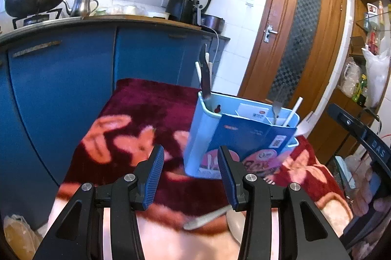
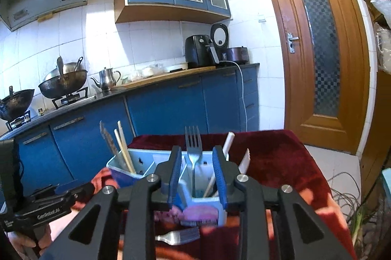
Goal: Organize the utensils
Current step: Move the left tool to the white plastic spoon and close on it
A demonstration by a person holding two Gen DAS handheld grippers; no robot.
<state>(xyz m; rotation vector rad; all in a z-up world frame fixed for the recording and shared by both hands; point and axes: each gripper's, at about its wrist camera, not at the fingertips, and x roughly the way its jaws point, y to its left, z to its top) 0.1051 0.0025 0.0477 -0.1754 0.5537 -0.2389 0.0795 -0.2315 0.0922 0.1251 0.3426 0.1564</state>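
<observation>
A light blue utensil holder (image 1: 207,137) with a blue printed sleeve stands on a dark red floral cloth (image 1: 146,108). A knife (image 1: 205,79) and white chopsticks (image 1: 292,113) stick up from its compartments. My left gripper (image 1: 190,152) hovers open in front of the holder, with nothing between its fingers. A pale spoon (image 1: 207,219) lies on the cloth just below it. In the right wrist view, a steel fork (image 2: 193,145) stands upright in the right compartment of the holder (image 2: 146,159). My right gripper (image 2: 196,152) is open, its pads on either side of the fork without touching it. A second fork (image 2: 178,236) lies on the cloth below.
Blue kitchen cabinets (image 2: 166,108) with woks, a kettle and appliances on top run behind the table. A wooden door (image 2: 317,52) stands at the right. Cables (image 2: 347,196) lie on the floor by the table's right edge, and shelves with bags (image 1: 374,74) are at far right.
</observation>
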